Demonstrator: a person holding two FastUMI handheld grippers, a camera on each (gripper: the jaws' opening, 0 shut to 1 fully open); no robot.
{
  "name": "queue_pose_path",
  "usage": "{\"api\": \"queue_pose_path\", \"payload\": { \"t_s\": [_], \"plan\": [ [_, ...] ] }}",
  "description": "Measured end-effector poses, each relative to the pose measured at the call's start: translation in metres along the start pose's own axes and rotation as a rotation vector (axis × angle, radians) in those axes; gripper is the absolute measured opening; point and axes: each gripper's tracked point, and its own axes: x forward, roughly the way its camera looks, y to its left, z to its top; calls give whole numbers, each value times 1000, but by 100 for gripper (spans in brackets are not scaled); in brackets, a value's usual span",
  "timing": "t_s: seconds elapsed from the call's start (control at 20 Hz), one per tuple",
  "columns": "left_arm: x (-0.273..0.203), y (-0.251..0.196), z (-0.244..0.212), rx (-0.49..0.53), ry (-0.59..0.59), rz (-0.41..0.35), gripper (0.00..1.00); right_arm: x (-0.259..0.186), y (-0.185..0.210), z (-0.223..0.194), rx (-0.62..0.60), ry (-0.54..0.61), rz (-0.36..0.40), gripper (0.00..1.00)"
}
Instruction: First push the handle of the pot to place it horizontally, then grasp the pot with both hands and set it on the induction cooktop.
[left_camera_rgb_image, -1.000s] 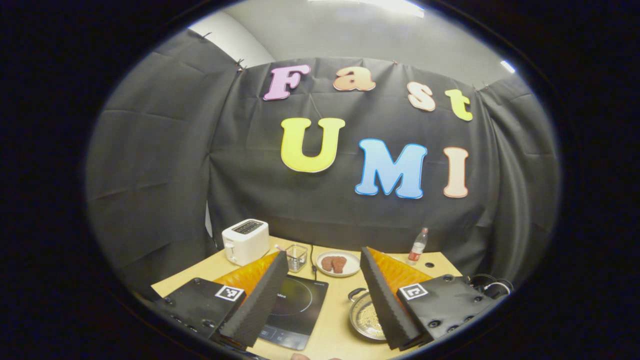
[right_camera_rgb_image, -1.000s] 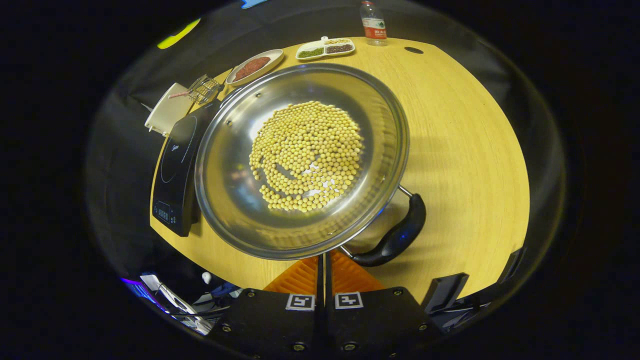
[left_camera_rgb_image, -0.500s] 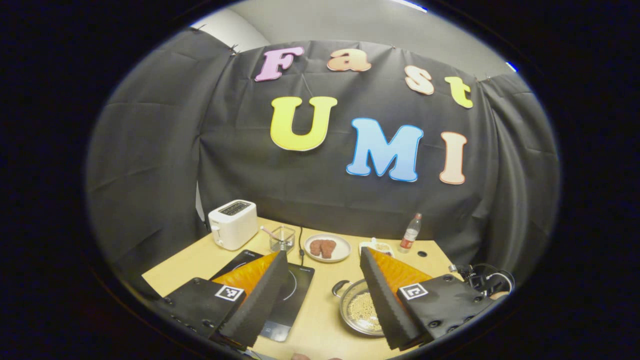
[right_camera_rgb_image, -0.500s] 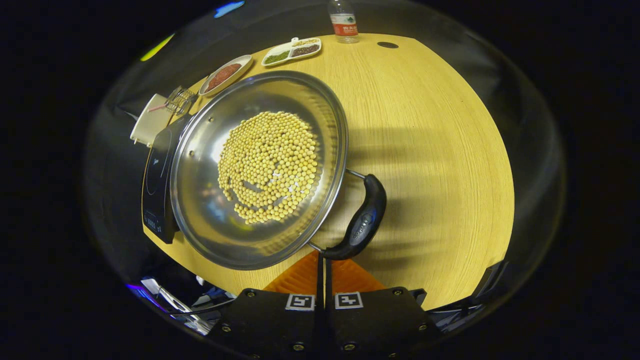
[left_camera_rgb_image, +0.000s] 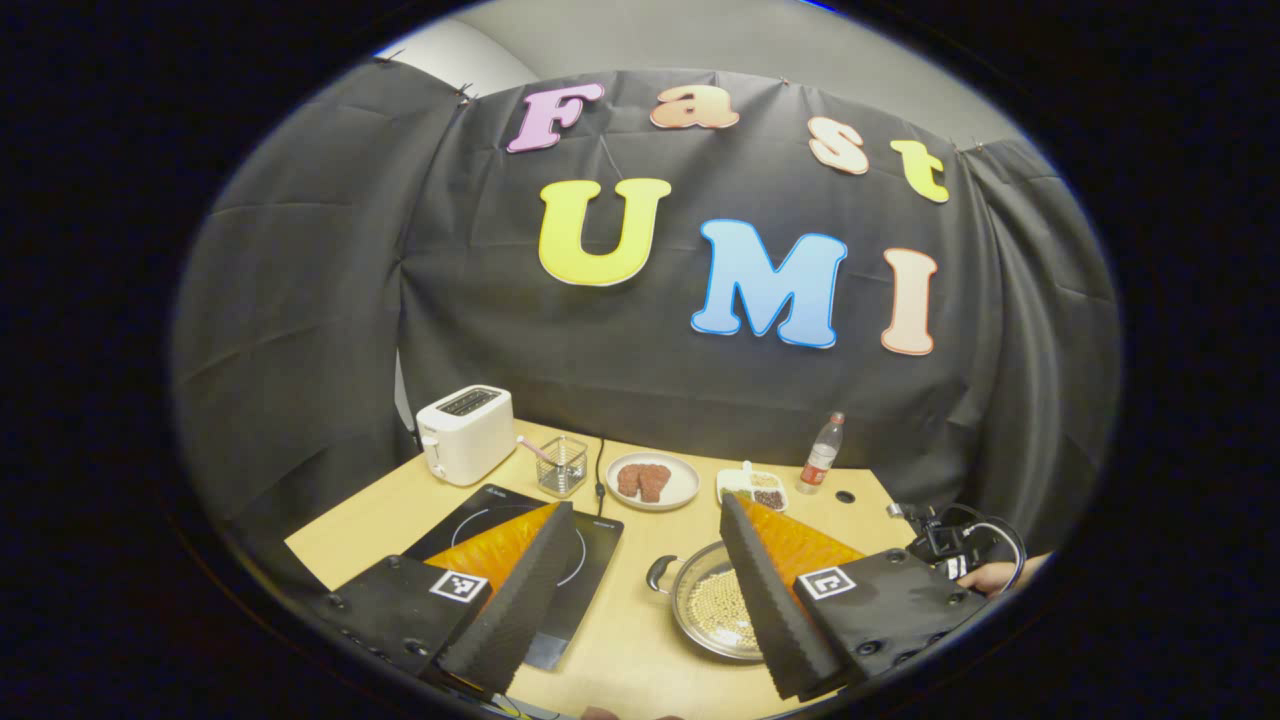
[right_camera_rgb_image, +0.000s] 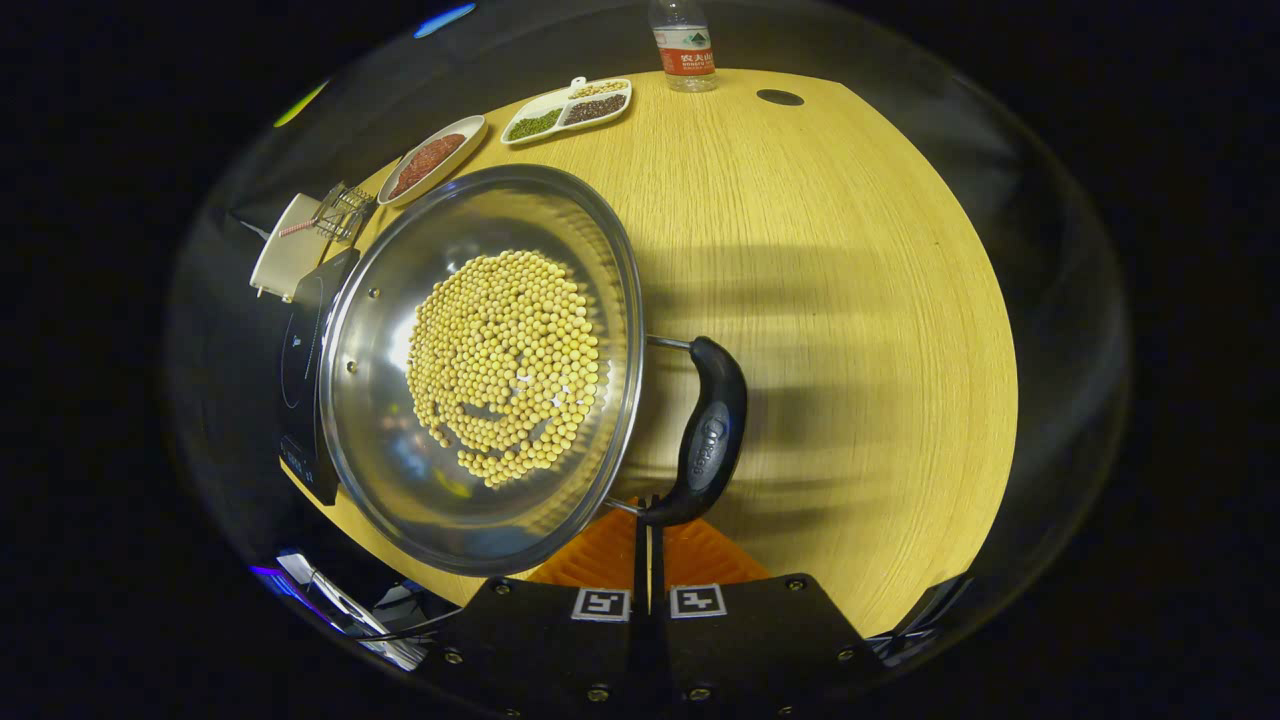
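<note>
Left gripper (left_camera_rgb_image: 640, 575): held above the near edge of the table (left_camera_rgb_image: 640, 640), fingers spread wide apart, nothing between them. Right gripper (right_camera_rgb_image: 648, 540): fingers pressed together with only a thin slit left, nothing clamped, tips right at the near end of the pot's black handle (right_camera_rgb_image: 707, 435); touching it or just short of it, hard to tell from this angle.

Pot (right_camera_rgb_image: 370, 400) on the wooden table, wide and shallow, shiny steel, a flat layer of pale yellow beans (right_camera_rgb_image: 505, 365) on its bottom. In the right gripper view, handle on the pot's right side, standing off the rim on two thin metal rods, running roughly along the rim. In the left gripper view, same pot (left_camera_rgb_image: 700, 605) between the two fingers and partly behind the right-hand one, a second black handle (left_camera_rgb_image: 660, 572) on its far left side.

Cooktop (left_camera_rgb_image: 590, 540) flat on the table just left of the pot, black glass with a ring mark, apart from the pot there; in the right gripper view, cooktop (right_camera_rgb_image: 298, 370) partly hidden behind the pot's far rim.

Along the back of the table: white toaster (left_camera_rgb_image: 465, 433), small clear cup (left_camera_rgb_image: 562, 465) with a pink stick in it, plate (left_camera_rgb_image: 653, 481) with something reddish brown, divided dish (left_camera_rgb_image: 752, 487) of beans, water bottle (left_camera_rgb_image: 820, 455). At far right, a hand (left_camera_rgb_image: 985, 577) with looped cable beside it.
</note>
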Motion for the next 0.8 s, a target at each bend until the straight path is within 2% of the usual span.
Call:
{"api": "queue_pose_path", "payload": {
  "t_s": [0.25, 0.3, 0.4, 0.5, 0.7, 0.8],
  "plan": [
    [15, -10, -15, -5, 64, -8, 99, 2, -4, 8, -30, 2, 6, 1],
    [20, -10, -20, 5, 80, -16, 95, 3, -5, 9, -30, 4, 3, 1],
    [32, -11, -30, 35, 125, -47, 99, 4, -6, 13, -18, 0, 0, 1],
    [47, -11, -42, 41, 183, -95, 95, 4, -8, 15, -9, -3, -16, 1],
    [80, -15, -75, 23, 330, -213, 98, 1, -9, 20, 36, -24, -46, 1],
    [94, -20, -97, 28, 422, -283, 97, -12, -10, 21, 53, -67, -61, 5]
  ]
}}
